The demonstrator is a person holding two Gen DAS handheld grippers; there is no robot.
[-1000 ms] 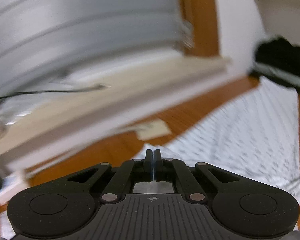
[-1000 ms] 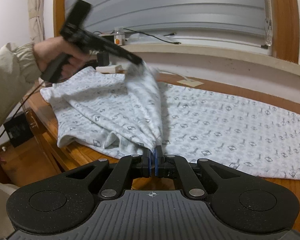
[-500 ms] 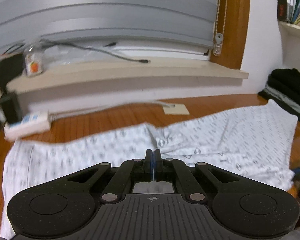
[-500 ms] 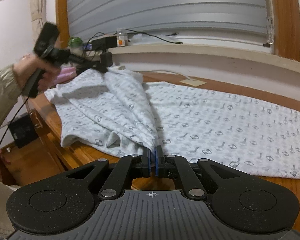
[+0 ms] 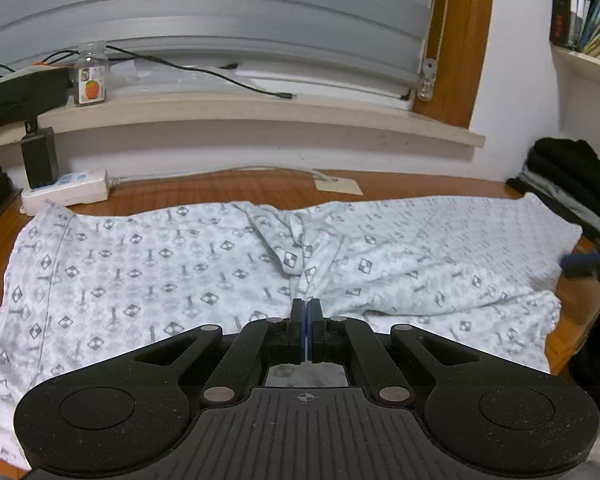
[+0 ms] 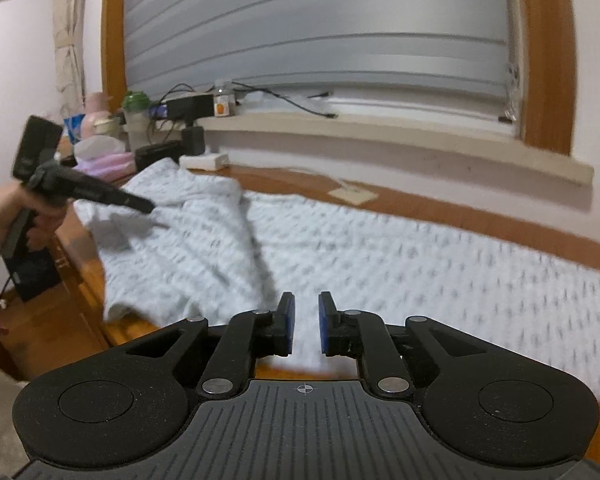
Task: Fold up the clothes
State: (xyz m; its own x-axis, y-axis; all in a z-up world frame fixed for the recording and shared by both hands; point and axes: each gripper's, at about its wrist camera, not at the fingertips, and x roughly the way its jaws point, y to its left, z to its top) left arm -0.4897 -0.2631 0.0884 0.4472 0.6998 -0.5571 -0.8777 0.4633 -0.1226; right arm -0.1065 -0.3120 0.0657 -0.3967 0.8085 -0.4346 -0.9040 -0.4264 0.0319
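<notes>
A: Where's the garment [image 5: 148,280]?

B: Spread flat on the table [image 5: 228,190], ahead of and under both grippers. A fold bunches just beyond the left gripper [image 5: 306,308].

A: Is the left gripper holding it?

B: Its jaws are pressed together. Whether cloth is pinched between them, I can't tell; the fingers hide that spot.

A: And the right gripper [image 6: 306,312]?

B: Its jaws are opening, a narrow gap, cloth below it but not gripped. That view is blurred, so the print is smeared.

A: Anything cut off?

B: Beyond the left gripper's right side, dark clothes [image 5: 572,184] run off frame. A power strip [image 5: 66,192] sits far left.
</notes>
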